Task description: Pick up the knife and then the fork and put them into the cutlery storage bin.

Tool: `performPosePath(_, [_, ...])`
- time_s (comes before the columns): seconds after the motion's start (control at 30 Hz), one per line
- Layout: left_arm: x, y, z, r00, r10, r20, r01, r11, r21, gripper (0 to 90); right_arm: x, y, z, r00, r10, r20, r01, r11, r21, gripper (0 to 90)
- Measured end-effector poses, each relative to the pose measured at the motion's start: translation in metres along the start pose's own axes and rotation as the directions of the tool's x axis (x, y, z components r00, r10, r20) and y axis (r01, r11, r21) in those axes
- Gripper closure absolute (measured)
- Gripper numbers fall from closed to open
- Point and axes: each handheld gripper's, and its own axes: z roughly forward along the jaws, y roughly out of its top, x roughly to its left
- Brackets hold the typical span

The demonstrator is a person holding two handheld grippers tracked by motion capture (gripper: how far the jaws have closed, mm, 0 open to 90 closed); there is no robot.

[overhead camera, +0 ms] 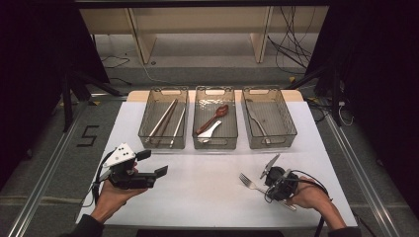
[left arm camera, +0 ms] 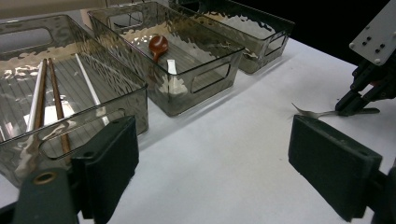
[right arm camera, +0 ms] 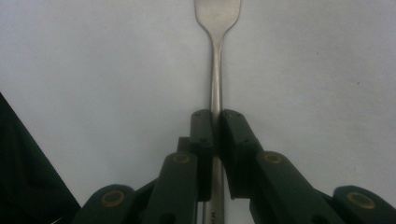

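Observation:
A metal fork [overhead camera: 249, 182] lies on the white table top [overhead camera: 197, 187] at the front right, tines pointing to the far left. My right gripper [overhead camera: 271, 190] is shut on its handle; in the right gripper view the two pads [right arm camera: 205, 128] press the thin handle of the fork [right arm camera: 215, 70] from both sides. My left gripper [overhead camera: 153, 164] is held at the front left, tipped on its side, open, with nothing between its pads [left arm camera: 109, 158]. From the left gripper view, the right gripper [left arm camera: 357, 105] and the fork [left arm camera: 310, 112] sit off to the right.
Three smoky clear bins stand in a row at the back. The left bin [overhead camera: 162, 146] holds chopsticks [left arm camera: 56, 102], the middle bin [overhead camera: 215, 146] a brown spoon [overhead camera: 217, 116] and a pale one, the right bin [overhead camera: 272, 145] a metal utensil [overhead camera: 258, 123].

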Motion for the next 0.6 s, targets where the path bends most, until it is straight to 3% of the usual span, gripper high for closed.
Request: performPosePath(0.6, [0.0, 0.0, 0.0, 1.0, 0.0, 0.0, 0.0, 1.0, 0.0, 15.5, -0.008, -0.004, -0.012, 0.9993, 0.035, 0.013, -0.034, 0.997, -0.075, 83.9])
